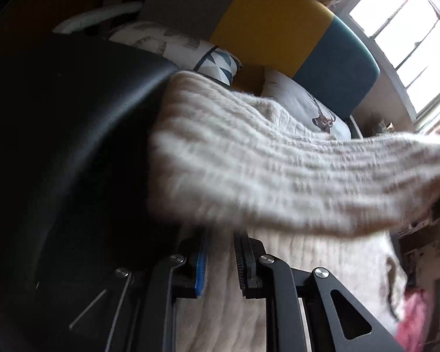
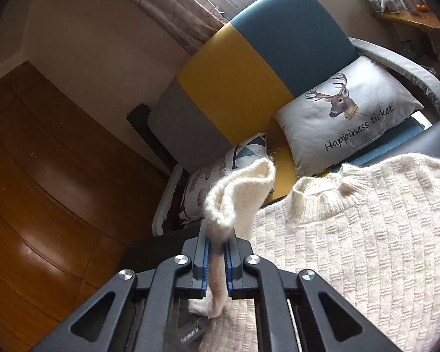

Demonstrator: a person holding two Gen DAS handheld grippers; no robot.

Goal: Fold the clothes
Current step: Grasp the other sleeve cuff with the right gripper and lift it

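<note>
Cream sweater cuff pinched by right hand-held gripper | left hand-held gripper: unclear | pillow: "Happiness ticket"

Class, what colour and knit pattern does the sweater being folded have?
The sweater is cream-white with a ribbed, blocky textured knit; it shows best in the right wrist view.
</note>
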